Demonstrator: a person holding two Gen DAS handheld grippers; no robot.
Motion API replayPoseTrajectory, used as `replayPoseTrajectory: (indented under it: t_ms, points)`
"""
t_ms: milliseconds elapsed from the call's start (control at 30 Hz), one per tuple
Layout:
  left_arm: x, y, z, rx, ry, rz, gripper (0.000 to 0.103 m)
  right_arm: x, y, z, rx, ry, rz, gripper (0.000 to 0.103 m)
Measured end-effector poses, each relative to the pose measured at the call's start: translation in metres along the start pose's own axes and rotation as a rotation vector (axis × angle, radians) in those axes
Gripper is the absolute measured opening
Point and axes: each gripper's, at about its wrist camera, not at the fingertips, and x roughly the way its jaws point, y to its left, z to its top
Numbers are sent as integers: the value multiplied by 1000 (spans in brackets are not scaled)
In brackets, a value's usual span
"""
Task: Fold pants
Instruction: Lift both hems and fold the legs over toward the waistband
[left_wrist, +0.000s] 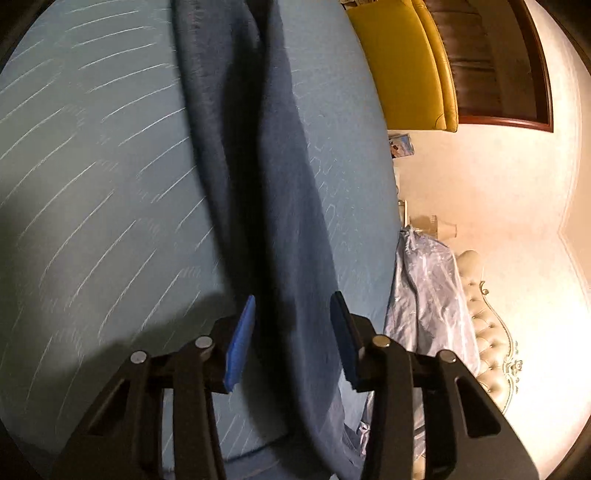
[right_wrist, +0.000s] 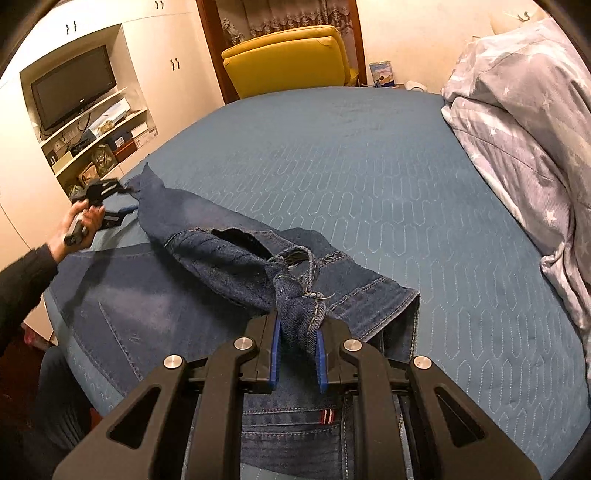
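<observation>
Dark blue jeans (right_wrist: 221, 254) lie across the near left part of the blue bed (right_wrist: 369, 177). My right gripper (right_wrist: 298, 332) is shut on a bunched leg hem of the jeans, just above the waistband part with a red tag (right_wrist: 327, 416). The left gripper (right_wrist: 110, 203) shows at the far left in a hand, at the other end of the folded leg. In the left wrist view the left gripper (left_wrist: 293, 332) has its blue pads (left_wrist: 242, 343) apart, with a band of denim (left_wrist: 258, 184) running between them over the bed (left_wrist: 92, 184).
A star-patterned grey duvet (right_wrist: 524, 140) is piled along the bed's right side. A yellow armchair (right_wrist: 288, 59) stands beyond the far edge. A TV (right_wrist: 74, 85) and shelves fill the wall at left. A tufted headboard (left_wrist: 487, 314) shows in the left wrist view.
</observation>
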Motion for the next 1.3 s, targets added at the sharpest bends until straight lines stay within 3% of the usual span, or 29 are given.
replayPoseTrajectory:
  t_ms: [33, 67, 133, 200, 300, 400, 433, 533, 633, 767, 867, 1033, 1167, 1200, 1300]
  points:
    - [3, 1, 4, -4, 5, 36, 12, 1, 0, -1, -8, 6, 0, 15]
    - [0, 0, 9, -17, -1, 68, 1, 1, -1, -1, -15, 9, 0, 16]
    - [-14, -18, 10, 11, -25, 56, 1, 2, -1, -2, -47, 16, -2, 15]
    - [-55, -37, -13, 76, -51, 62, 1, 2, -3, -3, -68, 20, -8, 15]
    - [-122, -46, -84, 170, -90, 103, 1, -3, -19, -9, -73, 36, 5, 16]
    - [-177, -5, -168, 179, -105, 138, 1, -10, -43, -31, -25, 71, 23, 20]
    - [-184, 16, -191, 153, -97, 150, 1, -9, -49, -37, -2, 86, 20, 33]
    - [-180, 80, -234, 83, -67, 178, 1, -6, -72, -73, 112, 171, 15, 52]
    - [-181, 113, -243, 42, -93, 140, 1, -20, -80, -101, 270, 172, -52, 55]
    - [-187, 116, -246, 62, -90, 127, 1, -44, -82, -130, 572, 118, 23, 56]
    - [-187, 112, -243, 70, -82, 136, 1, -30, -78, -133, 727, 108, 116, 56]
    - [-178, 98, -246, 131, -104, 202, 1, 6, -68, -120, 834, 112, 107, 56]
    - [-180, 94, -245, 169, -142, 271, 24, 22, -64, -114, 846, 115, 6, 56]
    - [-178, 88, -244, 202, -157, 313, 25, 23, -64, -111, 840, 108, -14, 53]
    - [-169, 64, -242, 343, -207, 526, 34, 30, -57, -109, 834, 111, -105, 20]
